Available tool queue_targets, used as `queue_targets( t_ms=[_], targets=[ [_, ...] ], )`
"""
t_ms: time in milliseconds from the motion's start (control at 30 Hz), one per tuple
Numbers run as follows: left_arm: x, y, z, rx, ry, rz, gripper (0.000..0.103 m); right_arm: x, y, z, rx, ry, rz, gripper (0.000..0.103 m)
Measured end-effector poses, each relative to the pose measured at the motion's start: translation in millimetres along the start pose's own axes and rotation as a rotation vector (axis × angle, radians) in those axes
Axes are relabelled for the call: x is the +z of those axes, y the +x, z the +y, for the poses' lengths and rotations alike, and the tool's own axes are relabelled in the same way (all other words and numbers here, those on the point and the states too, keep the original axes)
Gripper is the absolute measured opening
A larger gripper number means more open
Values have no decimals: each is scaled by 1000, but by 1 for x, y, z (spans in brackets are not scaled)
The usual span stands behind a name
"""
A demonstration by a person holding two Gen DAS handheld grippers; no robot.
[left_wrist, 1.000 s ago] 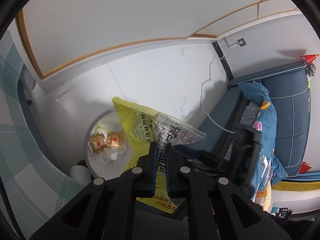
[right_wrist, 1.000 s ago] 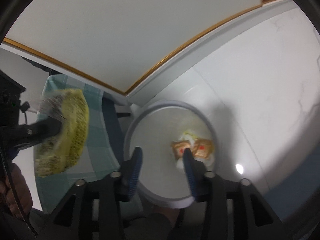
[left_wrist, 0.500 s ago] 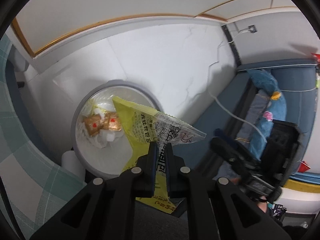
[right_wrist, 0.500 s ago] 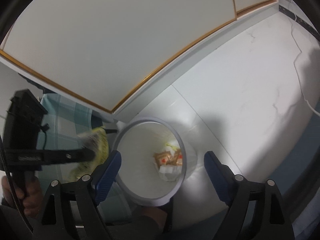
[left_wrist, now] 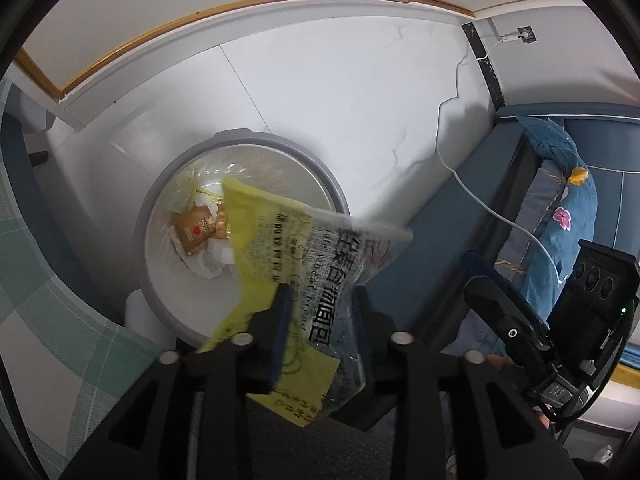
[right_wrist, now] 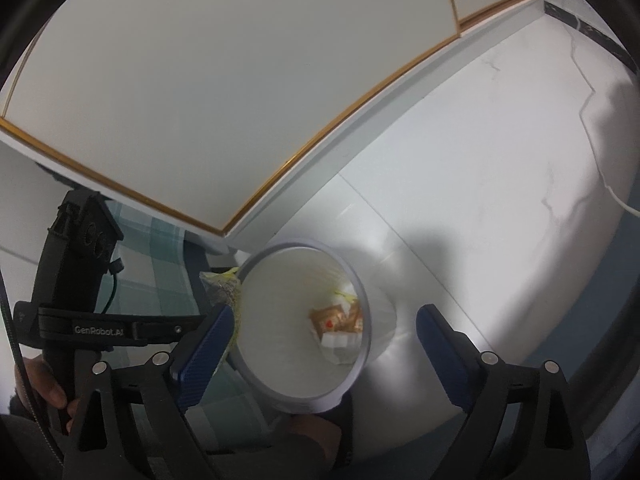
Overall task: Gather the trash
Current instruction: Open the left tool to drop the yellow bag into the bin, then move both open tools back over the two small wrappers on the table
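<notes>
A yellow and clear bread wrapper (left_wrist: 304, 264) hangs between the parted fingers of my left gripper (left_wrist: 320, 300), loose, its top corner over the round grey-rimmed waste bin (left_wrist: 280, 144). In the bin lie orange snack packets (left_wrist: 194, 230) and white tissue (left_wrist: 212, 260). In the right wrist view my right gripper (right_wrist: 320, 320) is wide open and empty above the bin (right_wrist: 360, 364), with the packets (right_wrist: 332, 318) inside and the wrapper (right_wrist: 224, 288) at the bin's left rim.
White marble floor (left_wrist: 340, 80) surrounds the bin. A green checked cloth (left_wrist: 48, 320) lies at the left. A blue sofa with a cushion (left_wrist: 560, 184) and a white cable (left_wrist: 480, 200) is at the right. White cabinet doors (right_wrist: 200, 80) stand behind.
My left gripper opened from its grip on the wrapper and moved closer over the bin. My right gripper opened wide and drew back from the bin.
</notes>
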State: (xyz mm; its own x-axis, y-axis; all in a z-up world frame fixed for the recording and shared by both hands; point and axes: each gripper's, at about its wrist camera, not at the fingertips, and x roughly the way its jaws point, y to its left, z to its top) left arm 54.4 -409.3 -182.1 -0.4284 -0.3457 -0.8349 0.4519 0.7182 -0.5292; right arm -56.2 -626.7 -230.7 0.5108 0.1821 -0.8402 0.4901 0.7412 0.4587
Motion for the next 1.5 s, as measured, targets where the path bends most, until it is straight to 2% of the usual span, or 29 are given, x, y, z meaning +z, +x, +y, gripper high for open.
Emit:
queue_targets(
  t_ms=[167, 367, 500, 633, 900, 1133, 1333, 1500],
  targets=[
    [-1, -3, -1, 18, 12, -8, 53, 1, -3, -3, 7, 17, 0, 94],
    [-3, -12, -5, 34, 31, -57, 71, 1, -10, 3, -11, -9, -13, 96],
    [-7, -21, -6, 73, 44, -96, 72, 2, -17, 10, -29, -31, -24, 97],
    [-15, -32, -9, 149, 67, -155, 72, 3, -24, 18, -67, -60, -35, 97],
    [-27, -62, -18, 266, 90, -307, 72, 5, -41, 41, -142, -154, -72, 97],
    [-40, -97, -20, 317, 80, -457, 72, 3, -66, 71, -182, -237, -150, 97],
    [-63, -136, -15, 374, 36, -613, 72, 1, -93, 104, -177, -312, -230, 97],
    [-83, -163, 3, 408, -35, -715, 72, 0, -123, 134, -113, -369, -324, 97]
  ],
)
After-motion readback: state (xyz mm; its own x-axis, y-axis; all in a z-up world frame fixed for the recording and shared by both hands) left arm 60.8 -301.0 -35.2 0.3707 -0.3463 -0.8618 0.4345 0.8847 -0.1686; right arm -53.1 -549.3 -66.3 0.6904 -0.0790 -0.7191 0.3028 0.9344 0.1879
